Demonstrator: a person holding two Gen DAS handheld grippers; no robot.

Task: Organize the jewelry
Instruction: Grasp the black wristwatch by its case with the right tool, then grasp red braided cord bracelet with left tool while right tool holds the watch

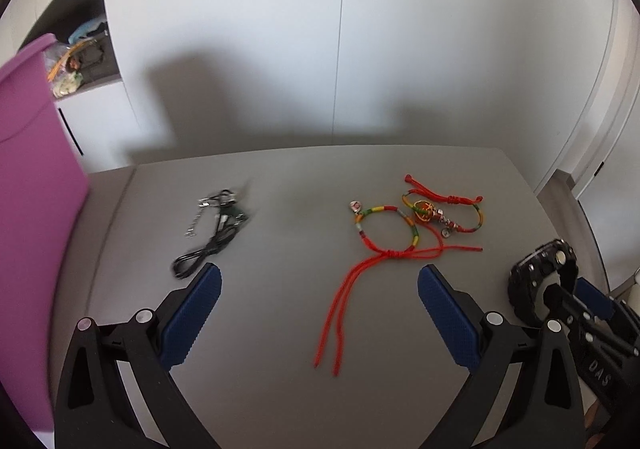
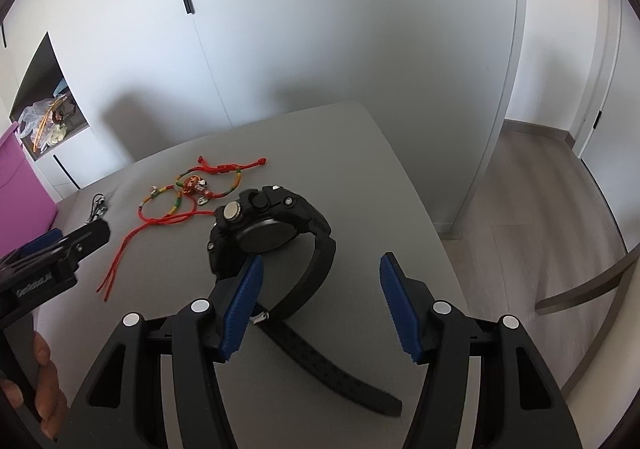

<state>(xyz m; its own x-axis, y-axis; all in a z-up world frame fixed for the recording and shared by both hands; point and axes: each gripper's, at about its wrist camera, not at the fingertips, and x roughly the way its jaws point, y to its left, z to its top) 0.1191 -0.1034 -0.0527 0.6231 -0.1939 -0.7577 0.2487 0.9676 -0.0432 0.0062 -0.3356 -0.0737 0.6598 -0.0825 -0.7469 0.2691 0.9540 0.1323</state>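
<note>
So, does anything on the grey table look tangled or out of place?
Yes. The two red cord bracelets with coloured beads lie overlapped, their cords crossing, so they look tangled. The black chunky wristwatch stands on its edge with the strap unbuckled. The dark chain necklace lies bunched in a heap.

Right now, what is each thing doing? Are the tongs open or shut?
Left tongs: open, holding nothing, above the table.
Right tongs: open, around the watch strap, not squeezing.
Black watch: standing on its side on the grey table, strap unbuckled.
Red string bracelets: lying flat, overlapping, cords loose.
Dark chain bundle: lying in a tangled heap.
</note>
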